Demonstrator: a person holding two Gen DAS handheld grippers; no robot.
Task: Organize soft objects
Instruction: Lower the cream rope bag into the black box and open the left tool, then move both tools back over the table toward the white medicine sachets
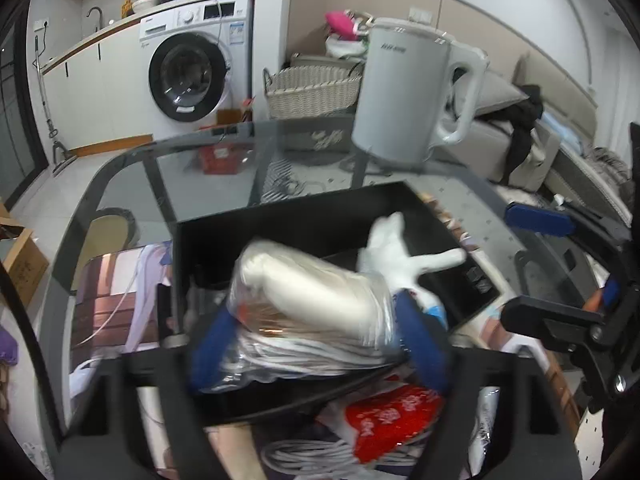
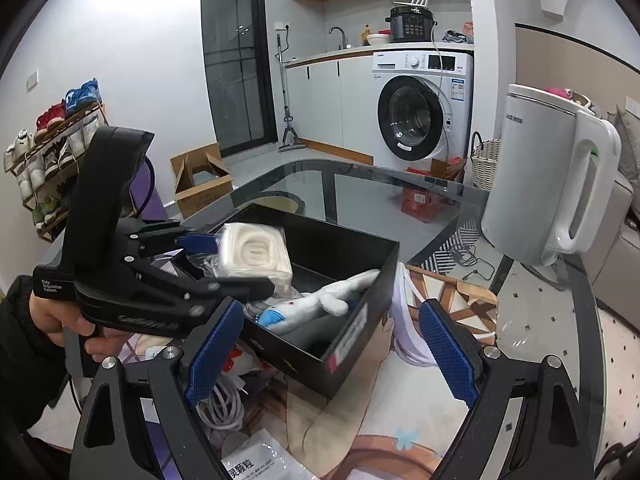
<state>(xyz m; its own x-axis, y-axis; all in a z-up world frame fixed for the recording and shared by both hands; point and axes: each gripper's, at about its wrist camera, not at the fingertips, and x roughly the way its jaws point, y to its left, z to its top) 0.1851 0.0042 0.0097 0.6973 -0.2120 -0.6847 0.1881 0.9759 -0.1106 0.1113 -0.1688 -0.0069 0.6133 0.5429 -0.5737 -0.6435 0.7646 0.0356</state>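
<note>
A clear plastic bag with a rolled white cloth (image 1: 308, 292) hangs blurred over the near end of the black box (image 1: 280, 210). It lies between the blue pads of my left gripper (image 1: 316, 320), whose jaws stand wide and do not clamp it. In the right wrist view the same bag (image 2: 252, 252) sits by the left gripper (image 2: 240, 264) above the box (image 2: 360, 304). A white plush toy (image 1: 392, 256) (image 2: 328, 296) lies inside the box. My right gripper (image 2: 332, 344) is open and empty, just in front of the box's near corner.
A white electric kettle (image 2: 540, 184) stands on the glass table behind the box. A red packet (image 1: 392, 420) and coiled white cable (image 2: 220, 404) lie on the printed mat (image 2: 440, 308) near the box. A hand (image 2: 60, 320) holds the left gripper.
</note>
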